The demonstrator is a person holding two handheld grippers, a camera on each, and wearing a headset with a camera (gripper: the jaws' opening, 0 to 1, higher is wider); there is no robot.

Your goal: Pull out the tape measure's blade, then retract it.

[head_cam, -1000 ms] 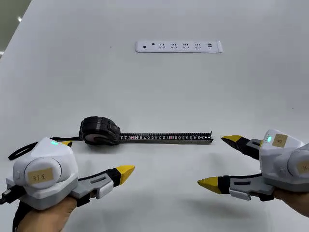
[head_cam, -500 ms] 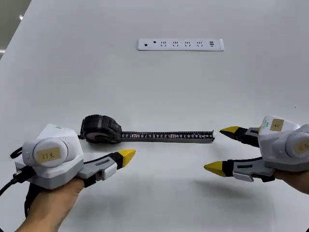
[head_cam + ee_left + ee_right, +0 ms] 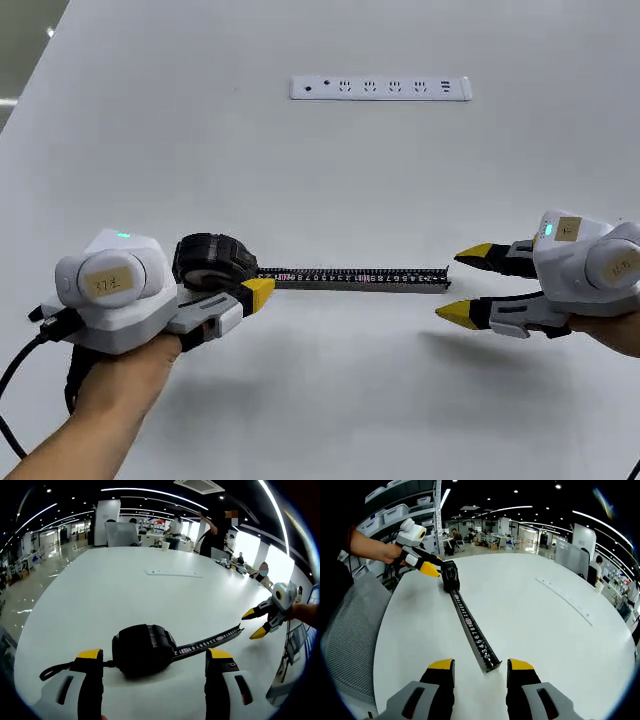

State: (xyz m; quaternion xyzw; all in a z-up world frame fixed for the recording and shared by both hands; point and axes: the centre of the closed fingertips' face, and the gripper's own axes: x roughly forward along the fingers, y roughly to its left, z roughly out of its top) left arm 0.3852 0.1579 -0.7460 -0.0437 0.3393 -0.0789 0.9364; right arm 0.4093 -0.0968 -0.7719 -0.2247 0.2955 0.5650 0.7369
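My left tongs (image 3: pixel 154 655) and right tongs (image 3: pixel 465 282) look alike. Each has a rounded white housing (image 3: pixel 125 315) and grey-and-black jaws ending in yellow tips (image 3: pixel 258 293). Each housing has a round cap with a tan sticker (image 3: pixel 103 283), its handwriting too small to read, and a small green light (image 3: pixel 122 236). A black cable (image 3: pixel 30 343) leaves the left housing's near end.
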